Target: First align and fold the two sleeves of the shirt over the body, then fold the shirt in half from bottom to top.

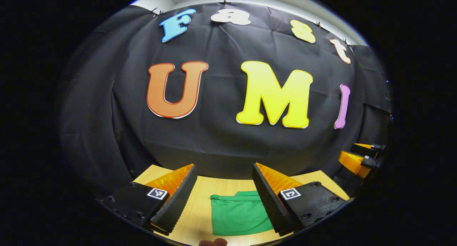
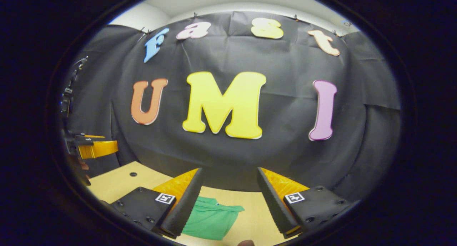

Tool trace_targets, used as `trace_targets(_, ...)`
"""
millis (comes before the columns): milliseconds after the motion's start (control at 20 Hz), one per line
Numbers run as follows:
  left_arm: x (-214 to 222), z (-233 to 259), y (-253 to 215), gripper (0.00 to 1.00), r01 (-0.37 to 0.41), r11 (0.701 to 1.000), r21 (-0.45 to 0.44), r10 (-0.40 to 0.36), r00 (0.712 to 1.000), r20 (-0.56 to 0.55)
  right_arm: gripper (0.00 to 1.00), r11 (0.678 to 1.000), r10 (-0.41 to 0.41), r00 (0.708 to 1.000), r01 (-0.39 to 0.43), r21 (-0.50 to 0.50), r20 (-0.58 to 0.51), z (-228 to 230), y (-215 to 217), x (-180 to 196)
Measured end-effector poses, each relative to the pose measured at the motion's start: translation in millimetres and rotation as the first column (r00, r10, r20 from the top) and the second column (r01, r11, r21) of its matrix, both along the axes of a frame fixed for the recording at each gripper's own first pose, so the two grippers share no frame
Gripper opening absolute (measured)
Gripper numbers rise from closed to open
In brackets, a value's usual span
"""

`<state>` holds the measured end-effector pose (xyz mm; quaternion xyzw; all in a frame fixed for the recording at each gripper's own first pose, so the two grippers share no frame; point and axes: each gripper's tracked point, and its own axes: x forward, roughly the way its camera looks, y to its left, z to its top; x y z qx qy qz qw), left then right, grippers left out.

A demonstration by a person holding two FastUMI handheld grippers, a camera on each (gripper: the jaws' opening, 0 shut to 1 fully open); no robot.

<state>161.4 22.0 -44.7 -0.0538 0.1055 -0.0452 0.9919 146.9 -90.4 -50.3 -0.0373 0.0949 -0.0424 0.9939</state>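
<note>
Left gripper (image 1: 224, 183) held level above the table (image 1: 200, 203), fingers wide apart, gripping nothing. Right gripper (image 2: 230, 187) likewise raised, spread wide, empty. Green shirt (image 1: 239, 212) flat on the table near its front edge, below and between each gripper's fingers.

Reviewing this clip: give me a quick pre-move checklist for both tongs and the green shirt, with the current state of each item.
1. Left tongs open: ok.
2. Right tongs open: ok.
3. Neither tongs gripping the green shirt: ok, both held above it.
4. Shirt lying on the wooden table: ok.
5. Sleeves folded over the body: cannot tell, just part of the shirt is visible.
6. Tongs apart from each other: ok, the right tongs sit far off at the left gripper view's edge.
</note>
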Motion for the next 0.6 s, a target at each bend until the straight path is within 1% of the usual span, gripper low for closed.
trace_targets(100, -34.6, 25.7, 4.6, 0.98, -0.045, 0.999, 0.015, 0.044, 0.998, 0.055, 0.92, 1.000, -0.027, 0.999, 0.027, -0.016, 0.023, 14.5, 0.8, -33.6)
trace_targets(150, -52.8, 39.0, 1.5, 0.99, -0.040, 0.999, 0.006, 0.039, 0.996, 0.082, 0.95, 0.999, -0.043, 0.998, 0.044, -0.028, 0.036, 21.2, 4.1, -53.1)
trace_targets(200, -71.5, 48.4, -2.3, 1.00, -0.037, 0.999, 0.008, 0.036, 0.993, 0.113, 0.92, 0.998, -0.051, 0.997, 0.052, -0.034, 0.050, 26.6, 8.9, -69.2)
trace_targets(250, -86.5, 56.6, -3.3, 0.99, -0.034, 0.999, 0.019, 0.031, 0.990, 0.137, 0.95, 0.997, -0.061, 0.996, 0.064, -0.038, 0.063, 31.6, 12.8, -85.6)
trace_targets(300, -105.6, 60.3, -6.6, 0.98, -0.031, 0.999, 0.029, 0.027, 0.988, 0.151, 0.92, 0.996, -0.069, 0.995, 0.073, -0.046, 0.078, 34.8, 25.6, -102.3)
trace_targets(400, -137.8, 58.0, -10.1, 0.98, -0.029, 0.999, 0.024, 0.024, 0.987, 0.156, 0.92, 0.994, -0.084, 0.992, 0.090, -0.063, 0.089, 37.3, 28.3, -135.1)
trace_targets(450, -150.6, 55.7, -14.0, 0.93, -0.023, 0.999, 0.030, 0.018, 0.987, 0.159, 0.93, 0.994, -0.088, 0.992, 0.094, -0.061, 0.092, 38.1, 30.5, -150.0)
trace_targets(500, -163.1, 52.0, -15.7, 0.98, -0.022, 0.999, 0.039, 0.016, 0.987, 0.162, 0.93, 0.994, -0.089, 0.991, 0.095, -0.058, 0.095, 39.4, 33.0, -164.0)
trace_targets(550, -173.7, 50.8, -18.4, 0.98, -0.017, 0.999, 0.046, 0.009, 0.986, 0.164, 0.93, 0.994, -0.092, 0.991, 0.097, -0.058, 0.095, 39.0, 34.6, -175.5)
trace_targets(600, -183.1, 48.7, -21.7, 0.93, -0.016, 0.998, 0.058, 0.006, 0.985, 0.172, 0.95, 0.993, -0.099, 0.990, 0.105, -0.059, 0.098, 38.9, 36.1, -186.0)
